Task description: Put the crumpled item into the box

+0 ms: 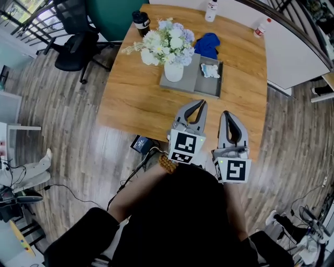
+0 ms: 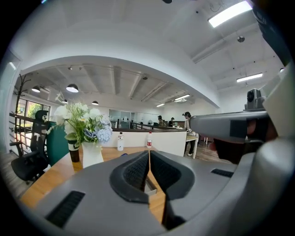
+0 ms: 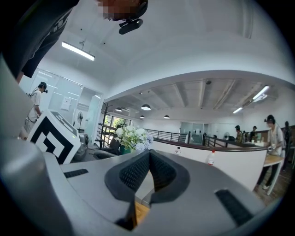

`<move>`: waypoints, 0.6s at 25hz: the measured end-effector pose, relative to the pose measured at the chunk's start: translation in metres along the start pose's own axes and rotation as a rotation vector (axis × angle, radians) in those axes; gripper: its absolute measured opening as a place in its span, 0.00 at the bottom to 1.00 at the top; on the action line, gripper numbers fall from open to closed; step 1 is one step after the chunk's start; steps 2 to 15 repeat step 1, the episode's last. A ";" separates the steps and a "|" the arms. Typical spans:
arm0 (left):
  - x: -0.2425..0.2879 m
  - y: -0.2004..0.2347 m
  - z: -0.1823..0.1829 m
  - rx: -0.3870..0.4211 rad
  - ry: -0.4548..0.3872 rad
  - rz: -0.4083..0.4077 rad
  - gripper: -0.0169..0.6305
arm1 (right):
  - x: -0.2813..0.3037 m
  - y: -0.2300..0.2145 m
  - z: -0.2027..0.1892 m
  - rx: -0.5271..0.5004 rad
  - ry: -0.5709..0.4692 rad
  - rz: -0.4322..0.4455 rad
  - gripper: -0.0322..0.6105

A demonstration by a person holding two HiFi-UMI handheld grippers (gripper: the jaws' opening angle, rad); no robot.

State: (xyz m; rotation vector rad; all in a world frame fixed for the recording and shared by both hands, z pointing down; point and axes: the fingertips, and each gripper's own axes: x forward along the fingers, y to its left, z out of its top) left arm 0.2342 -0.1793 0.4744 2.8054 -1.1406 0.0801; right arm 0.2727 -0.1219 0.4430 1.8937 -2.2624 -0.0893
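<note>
A pale crumpled item lies in the right compartment of a grey box at the middle of the wooden table. A white vase of flowers stands on the box's left half. Both grippers hover side by side over the table's near edge, apart from the box. The left gripper is shut with nothing in it, and its jaws meet in its own view. To its right, the right gripper is likewise shut and empty. The flowers show beyond both jaws.
A crumpled blue cloth lies behind the box. A black cup and two white bottles stand at the table's far edge. A black office chair is at the far left; cables run over the floor.
</note>
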 end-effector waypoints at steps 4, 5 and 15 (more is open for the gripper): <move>0.001 0.000 -0.007 -0.010 0.014 -0.007 0.07 | -0.002 0.000 -0.001 -0.002 0.003 -0.005 0.03; 0.001 0.000 -0.007 -0.010 0.014 -0.007 0.07 | -0.002 0.000 -0.001 -0.002 0.003 -0.005 0.03; 0.001 0.000 -0.007 -0.010 0.014 -0.007 0.07 | -0.002 0.000 -0.001 -0.002 0.003 -0.005 0.03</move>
